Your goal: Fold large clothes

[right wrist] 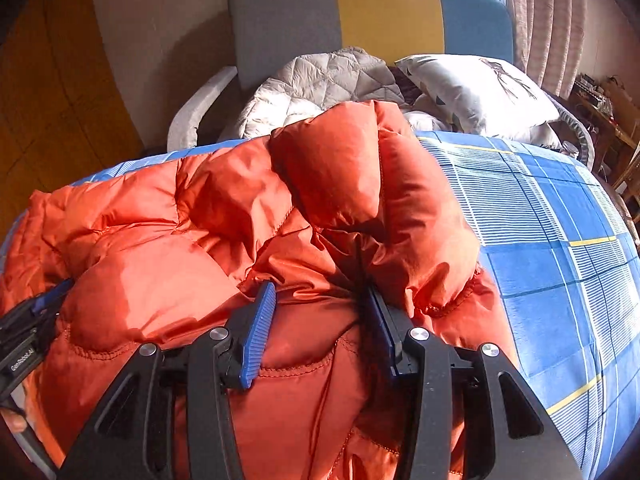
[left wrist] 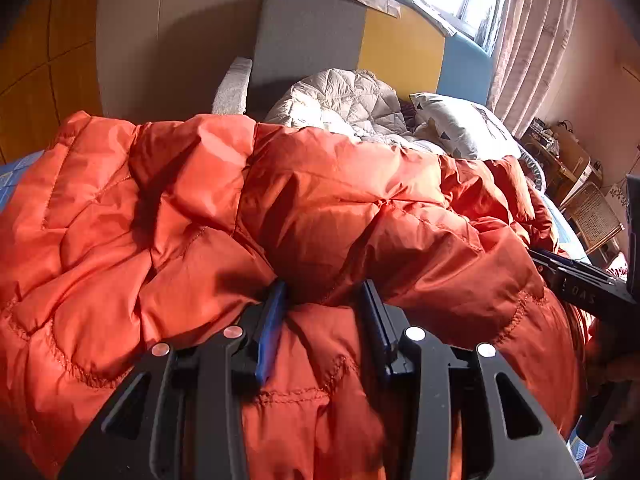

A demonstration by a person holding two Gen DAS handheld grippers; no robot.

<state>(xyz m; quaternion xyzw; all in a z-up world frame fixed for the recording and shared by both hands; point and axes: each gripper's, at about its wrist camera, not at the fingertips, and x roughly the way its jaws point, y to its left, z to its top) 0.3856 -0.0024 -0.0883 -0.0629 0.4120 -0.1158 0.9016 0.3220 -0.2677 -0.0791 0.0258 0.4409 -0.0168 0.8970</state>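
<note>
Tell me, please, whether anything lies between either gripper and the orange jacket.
Nothing visible does. The left gripper and the right gripper each sit directly over the jacket, jaws parted with orange fabric between the pads. The jacket lies on the blue checked sheet.

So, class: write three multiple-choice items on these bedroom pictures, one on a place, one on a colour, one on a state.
1. The puffy orange quilted jacket lies on
A a blue checked bedsheet
B a wooden floor
C a glass desk

2. The headboard panel between the grey and blue ones is
A green
B yellow
C black

3. The right tool has its pads
A shut tight together
B apart, jacket fabric between
C off the jacket altogether

Key: 1 A, sheet shows beside the jacket; 2 B, middle panel is yellow; 3 B, orange fabric fills the gap.
</note>
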